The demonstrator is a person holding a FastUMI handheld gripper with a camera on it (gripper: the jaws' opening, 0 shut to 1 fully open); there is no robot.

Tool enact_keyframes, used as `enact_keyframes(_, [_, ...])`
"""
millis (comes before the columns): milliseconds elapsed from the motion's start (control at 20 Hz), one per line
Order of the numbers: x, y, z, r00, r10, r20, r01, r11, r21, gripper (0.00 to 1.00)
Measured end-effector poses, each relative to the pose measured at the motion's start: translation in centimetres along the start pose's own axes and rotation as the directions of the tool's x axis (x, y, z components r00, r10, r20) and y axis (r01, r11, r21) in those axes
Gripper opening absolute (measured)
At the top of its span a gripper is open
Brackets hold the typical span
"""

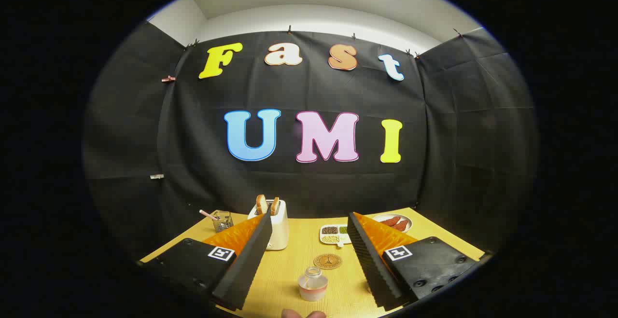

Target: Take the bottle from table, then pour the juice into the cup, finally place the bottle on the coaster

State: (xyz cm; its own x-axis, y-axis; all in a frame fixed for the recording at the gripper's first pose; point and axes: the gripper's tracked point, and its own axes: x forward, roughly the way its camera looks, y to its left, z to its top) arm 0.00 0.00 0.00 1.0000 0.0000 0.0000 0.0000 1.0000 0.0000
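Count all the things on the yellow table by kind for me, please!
Small clear glass bottle: 1
Round brown coaster: 1
White toaster holding toast: 1
Wire basket: 1
White divided tray: 1
Plate of red food: 1
Total: 6
The hand-held gripper is open.

We see a clear bottle (312,284) with a pale pink band of juice low inside it, standing on the light yellow wood-grain table (289,269). Just beyond the bottle lies a round tan coaster (327,261) with a dark printed figure. The gripper (309,255) is spread wide either side of the bottle: its fingers (247,260) are black with ribbed pads, orange behind, each body carrying a black-and-white square marker. Beyond the bottle, a cream toaster (274,228) holds browned toast, and a white tray (335,234) holds brown, green and beige grains.
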Motion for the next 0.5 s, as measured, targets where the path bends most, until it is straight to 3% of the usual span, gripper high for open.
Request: enact_keyframes(500, [-0.80, -0.48, 0.19, 1.000, -0.009, 0.012, 0.009, 1.000, 0.006, 0.97])
